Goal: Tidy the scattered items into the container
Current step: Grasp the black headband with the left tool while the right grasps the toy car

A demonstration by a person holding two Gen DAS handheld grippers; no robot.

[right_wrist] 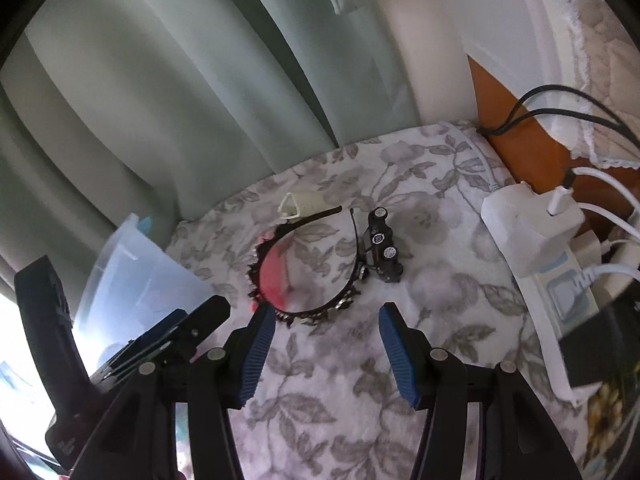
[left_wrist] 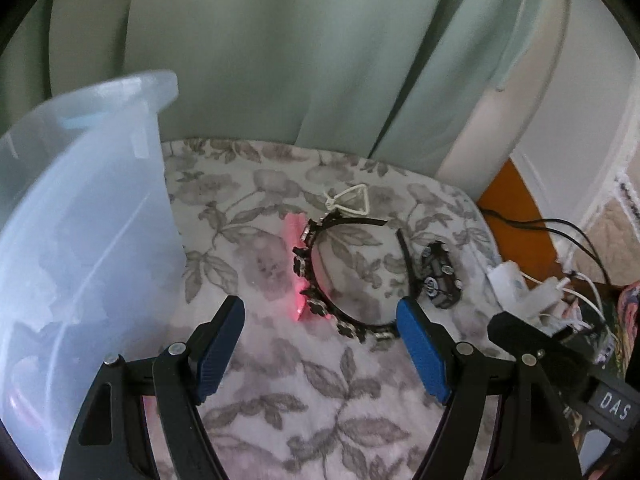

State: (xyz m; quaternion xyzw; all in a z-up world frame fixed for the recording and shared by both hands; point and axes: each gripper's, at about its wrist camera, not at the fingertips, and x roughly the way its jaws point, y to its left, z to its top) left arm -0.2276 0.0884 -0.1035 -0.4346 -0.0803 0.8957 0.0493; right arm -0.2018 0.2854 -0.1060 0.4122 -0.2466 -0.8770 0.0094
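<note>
A black studded headband (left_wrist: 320, 276) (right_wrist: 308, 312) lies on the floral bedspread, over a pink item (left_wrist: 295, 264) (right_wrist: 272, 276). A white triangular piece (left_wrist: 352, 200) (right_wrist: 300, 205) lies just behind it. A black toy car (left_wrist: 440, 276) (right_wrist: 380, 244) lies on its side to the right of the headband. A clear plastic container (left_wrist: 80, 240) (right_wrist: 136, 280) stands at the left. My left gripper (left_wrist: 320, 320) is open and empty, just short of the headband. My right gripper (right_wrist: 326, 322) is open and empty, also just short of the headband.
Green curtains (left_wrist: 280, 60) hang behind the bed. A white power strip with plugs and cables (right_wrist: 532, 232) (left_wrist: 516, 288) sits at the right edge over an orange surface (right_wrist: 520, 128). The left gripper's body (right_wrist: 168, 340) shows at the lower left of the right wrist view.
</note>
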